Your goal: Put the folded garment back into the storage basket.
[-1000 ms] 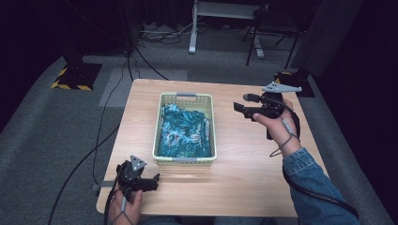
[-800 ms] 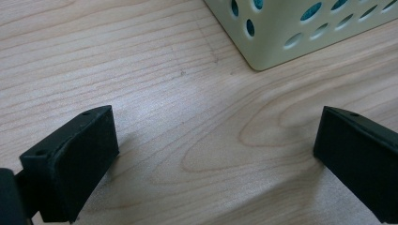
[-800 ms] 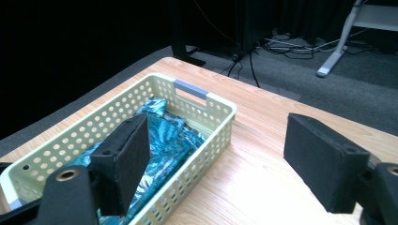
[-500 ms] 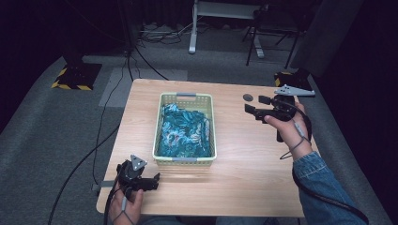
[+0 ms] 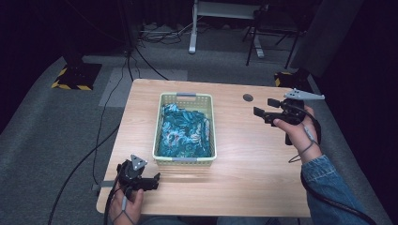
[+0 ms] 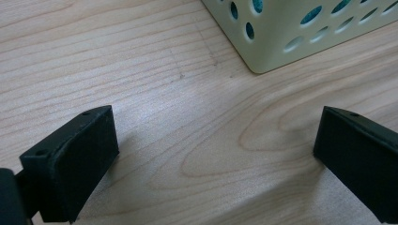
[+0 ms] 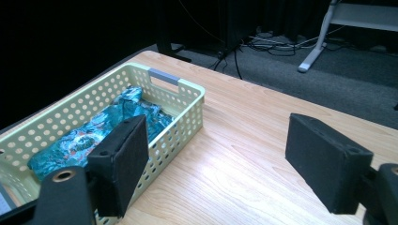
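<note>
A pale green perforated basket (image 5: 161, 136) stands in the middle of the wooden table (image 5: 253, 154). A teal patterned cloth (image 5: 184, 130) lies crumpled inside it, also seen as the cloth (image 7: 94, 131) through the basket (image 7: 187, 101) wall in the right gripper view. My right gripper (image 5: 266, 108) is held above the table's right side, open and empty, jaws pointing left toward the basket. My left gripper (image 5: 154, 181) rests low at the front left corner, open and empty, just short of the basket's near corner (image 6: 267, 44).
A small dark round hole (image 5: 248, 97) sits in the tabletop near the far right. Cables (image 5: 101, 136) run over the grey carpet left of the table. A white desk leg (image 5: 193, 28) and chair legs stand behind the table.
My right gripper has drawn back to the right, away from the basket, and sunk slightly. The left gripper has stayed put.
</note>
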